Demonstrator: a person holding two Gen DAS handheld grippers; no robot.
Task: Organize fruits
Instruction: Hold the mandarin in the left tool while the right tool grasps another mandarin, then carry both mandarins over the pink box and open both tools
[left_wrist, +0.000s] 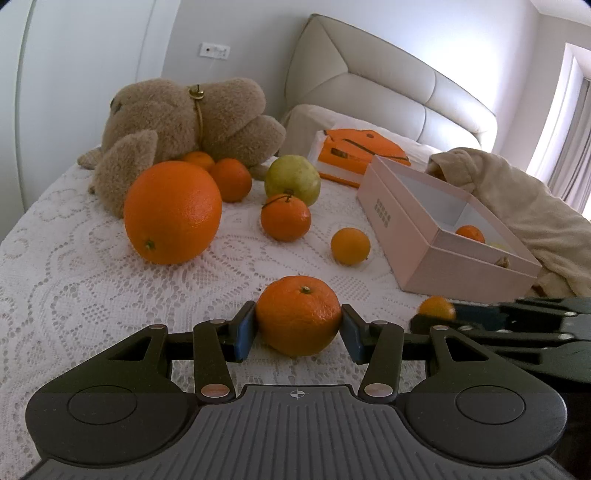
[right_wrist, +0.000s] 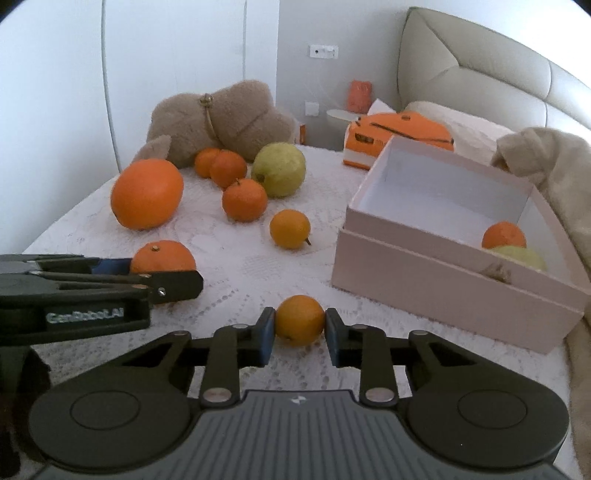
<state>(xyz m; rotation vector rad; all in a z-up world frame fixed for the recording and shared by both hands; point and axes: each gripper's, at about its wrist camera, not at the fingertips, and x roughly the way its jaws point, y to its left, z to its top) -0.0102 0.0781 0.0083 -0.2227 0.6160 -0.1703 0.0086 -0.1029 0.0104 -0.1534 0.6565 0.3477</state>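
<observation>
My left gripper (left_wrist: 298, 326) is shut on a mandarin (left_wrist: 298, 314) that rests on the white lace bedspread (left_wrist: 92, 295), with a blue pad pressed against each side. My right gripper (right_wrist: 300, 326) is shut on a small yellow-orange fruit (right_wrist: 300, 318), also resting on the cloth. In the right wrist view the left gripper (right_wrist: 162, 273) comes in from the left with its mandarin (right_wrist: 162, 254). A pink open box (right_wrist: 436, 273) at the right holds a mandarin (right_wrist: 503, 234) and a green fruit (right_wrist: 524, 256).
Loose on the bed lie a large orange (left_wrist: 171, 212), a green fruit (left_wrist: 293, 177), several mandarins (left_wrist: 285, 218) and a small orange (left_wrist: 350, 245). A brown plush toy (left_wrist: 184, 122) lies behind them. An orange box (left_wrist: 362, 151) and a beige blanket (left_wrist: 517, 199) are near the headboard.
</observation>
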